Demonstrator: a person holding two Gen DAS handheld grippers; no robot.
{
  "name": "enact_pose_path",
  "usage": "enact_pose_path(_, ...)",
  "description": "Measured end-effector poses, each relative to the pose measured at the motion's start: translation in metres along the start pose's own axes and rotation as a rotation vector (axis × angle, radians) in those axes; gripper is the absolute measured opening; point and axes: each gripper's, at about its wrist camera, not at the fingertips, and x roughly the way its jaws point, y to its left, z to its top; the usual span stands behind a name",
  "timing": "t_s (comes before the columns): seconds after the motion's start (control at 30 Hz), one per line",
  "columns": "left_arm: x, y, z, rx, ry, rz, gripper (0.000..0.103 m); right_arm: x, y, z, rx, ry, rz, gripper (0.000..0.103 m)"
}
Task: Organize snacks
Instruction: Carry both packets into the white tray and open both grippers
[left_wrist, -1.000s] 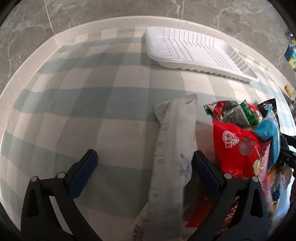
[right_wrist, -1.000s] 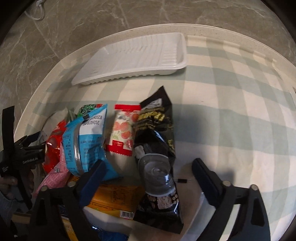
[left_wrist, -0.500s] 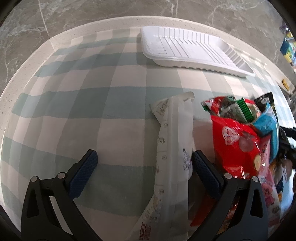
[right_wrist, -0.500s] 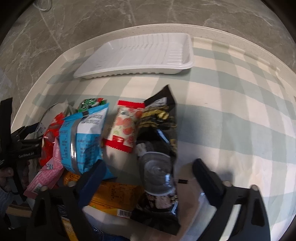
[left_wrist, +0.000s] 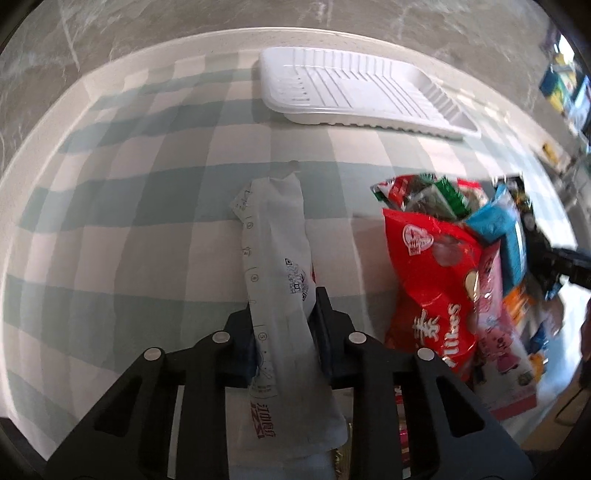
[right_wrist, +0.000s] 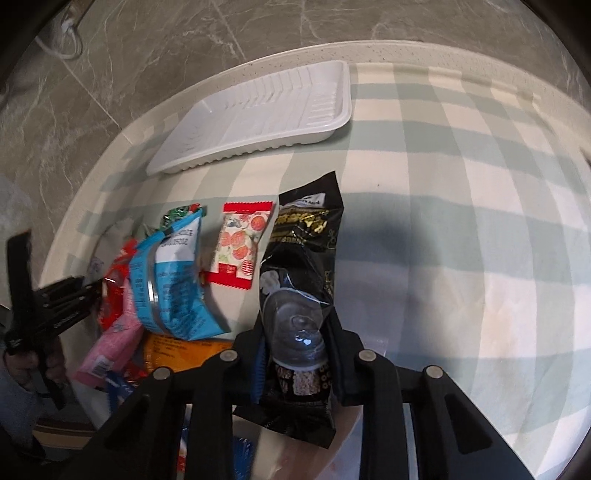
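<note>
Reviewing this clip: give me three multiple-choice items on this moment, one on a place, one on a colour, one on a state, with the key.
1. Where is the white tray?
A. at the far table edge, beyond the snack pile
B. under the snack pile
C. held in a gripper

2. What colour is the packet in the right gripper?
A. blue
B. black
C. pink

3. What is the state of the left gripper?
A. wide open
B. out of view
C. shut on a packet

Key:
1 A, the tray lies apart from the pile, nothing in it.
2 B, the black packet sits between its fingers.
3 C, its fingers pinch the white packet.
</note>
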Motion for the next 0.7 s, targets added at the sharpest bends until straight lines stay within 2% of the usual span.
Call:
enact_pose_path(0.23,-0.013,0.022,0.005,-0.120,0.024,-0.152,0.022,-0.015,-0.017,0.000,0.130,-0.011,0.127,0.029)
enact_pose_path(0.4,-0.031,0.026,0.022,-0.112,-0.006,-0.183,0.022,-0.023,-0.027,0.010,0.209,-0.021,0.231,0.029)
enact_pose_path(0.6,-0.040,0.025,0.068,-0.104,-0.045,-0.261,0.022,-0.021,-0.026,0.036,0.261,-0.032,0.328,0.029)
enact_pose_path(0.7,-0.038,0.017,0.100,-0.070,-0.062,-0.282,0.022,-0.017,-0.021,0.061,0.261,-0.046,0.353,0.029)
